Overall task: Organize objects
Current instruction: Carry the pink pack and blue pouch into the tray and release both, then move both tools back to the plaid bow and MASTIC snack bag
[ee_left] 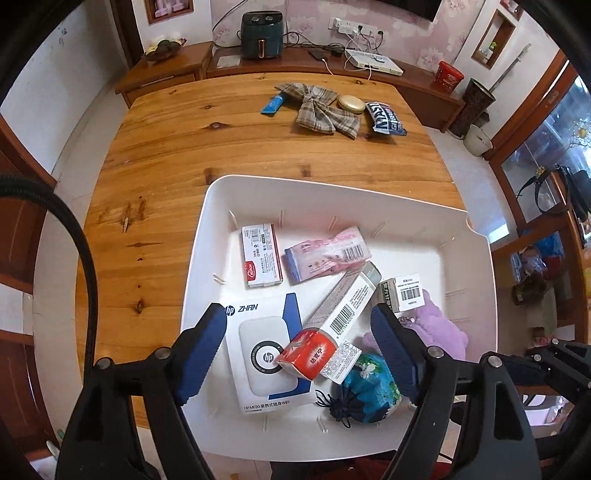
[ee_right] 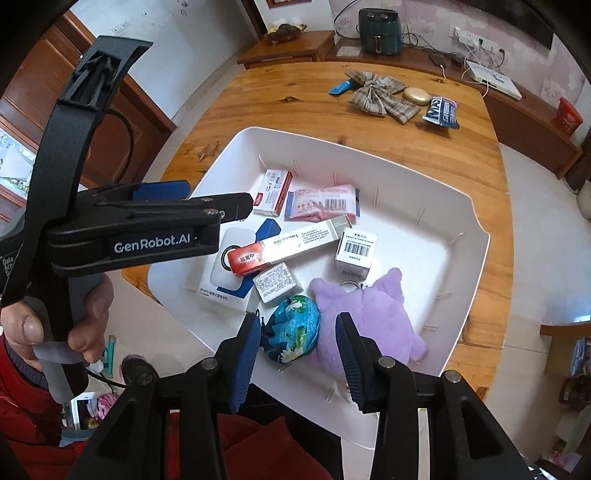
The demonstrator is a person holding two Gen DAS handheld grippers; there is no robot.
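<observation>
A white tray [ee_left: 332, 188] on the wooden table [ee_left: 155, 184] holds several items. My left gripper [ee_left: 297, 350] hangs open and wide over it. A long red-and-white box [ee_left: 332, 321] lies beneath the gap, across a white HP box [ee_left: 258, 332], and neither pad touches it. My right gripper [ee_right: 298, 354] is open with a narrower gap, low over the tray's near edge. Below that gap lie a blue-green floral pouch [ee_right: 293, 328] and a purple plush [ee_right: 369, 306], both untouched. On the far table lie a plaid bow [ee_left: 325, 107], a gold compact [ee_left: 351, 102], a blue tube [ee_left: 273, 104] and a snack bar [ee_left: 386, 118].
Also in the tray are a small red-and-white box [ee_left: 260, 254], a pink pack [ee_left: 325, 254] and a barcode-labelled box [ee_left: 404, 291]. A person's hand [ee_right: 88, 306] grips the left gripper's handle. A sideboard [ee_left: 295, 64] with an air fryer [ee_left: 262, 35] stands behind the table.
</observation>
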